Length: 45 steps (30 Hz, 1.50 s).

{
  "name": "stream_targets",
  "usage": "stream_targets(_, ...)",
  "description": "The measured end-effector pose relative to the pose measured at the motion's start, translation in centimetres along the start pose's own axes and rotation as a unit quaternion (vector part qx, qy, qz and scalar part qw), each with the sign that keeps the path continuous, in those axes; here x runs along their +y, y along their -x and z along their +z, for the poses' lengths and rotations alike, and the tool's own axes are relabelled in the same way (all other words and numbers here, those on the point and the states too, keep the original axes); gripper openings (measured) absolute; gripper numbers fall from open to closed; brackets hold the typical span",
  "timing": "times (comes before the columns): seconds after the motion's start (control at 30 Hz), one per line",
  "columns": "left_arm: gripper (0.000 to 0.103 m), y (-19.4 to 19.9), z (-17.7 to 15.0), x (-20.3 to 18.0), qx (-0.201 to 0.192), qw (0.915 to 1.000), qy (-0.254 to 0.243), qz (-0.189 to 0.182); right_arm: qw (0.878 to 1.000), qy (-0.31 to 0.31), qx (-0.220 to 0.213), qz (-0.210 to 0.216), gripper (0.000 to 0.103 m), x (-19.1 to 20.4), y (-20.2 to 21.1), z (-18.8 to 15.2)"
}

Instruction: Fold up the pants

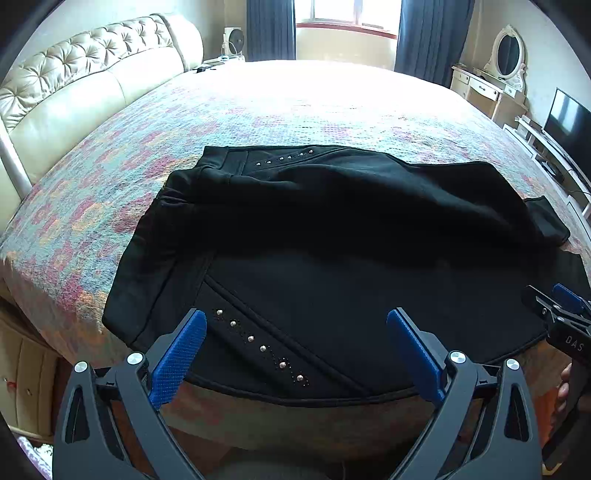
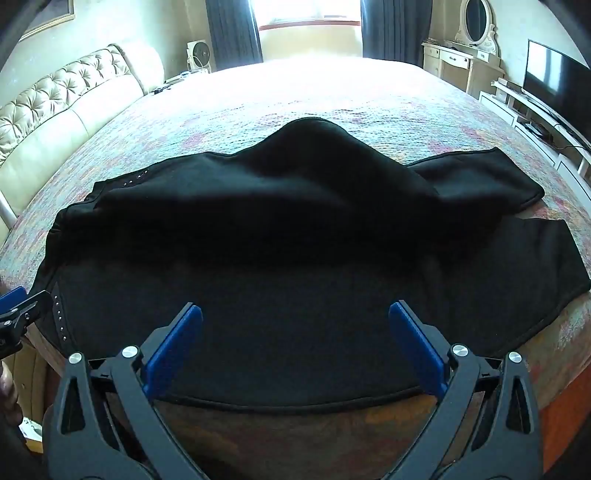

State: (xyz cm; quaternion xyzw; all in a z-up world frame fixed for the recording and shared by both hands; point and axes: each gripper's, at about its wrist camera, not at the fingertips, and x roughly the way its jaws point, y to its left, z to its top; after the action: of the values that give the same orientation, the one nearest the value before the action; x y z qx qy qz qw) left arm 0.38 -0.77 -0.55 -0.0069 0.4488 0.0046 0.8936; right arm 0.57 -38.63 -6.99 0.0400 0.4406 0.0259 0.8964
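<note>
The black pants (image 1: 332,236) lie spread sideways across the near edge of the bed (image 1: 258,110). Both the left claw (image 1: 295,343) and the right claw (image 2: 295,339) hover wide apart, holding nothing. Folding looks barely begun; next, each should pinch the near hem.

Open bedspread (image 1: 295,110) beyond pants (image 1: 332,221) (unobstructed)

Floral bedspread (image 1: 258,110), tufted cream headboard (image 1: 74,85), navy curtains (image 2: 229,33), vanity mirror (image 1: 508,51), television (image 2: 554,85)
</note>
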Motion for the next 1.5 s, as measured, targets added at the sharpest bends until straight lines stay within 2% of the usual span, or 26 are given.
stream_targets(0.37,0.097,-0.4,0.01,0.11,0.009,1.0,0.002,0.001,1.0,-0.004,0.007,0.0,0.101,0.07,-0.28,0.02)
stream_targets(1.5,0.097,-0.22,-0.05,-0.13,0.003,0.9999,-0.01,0.007,1.0,-0.013,0.022,0.003,0.101,-0.13,-0.92,-0.25)
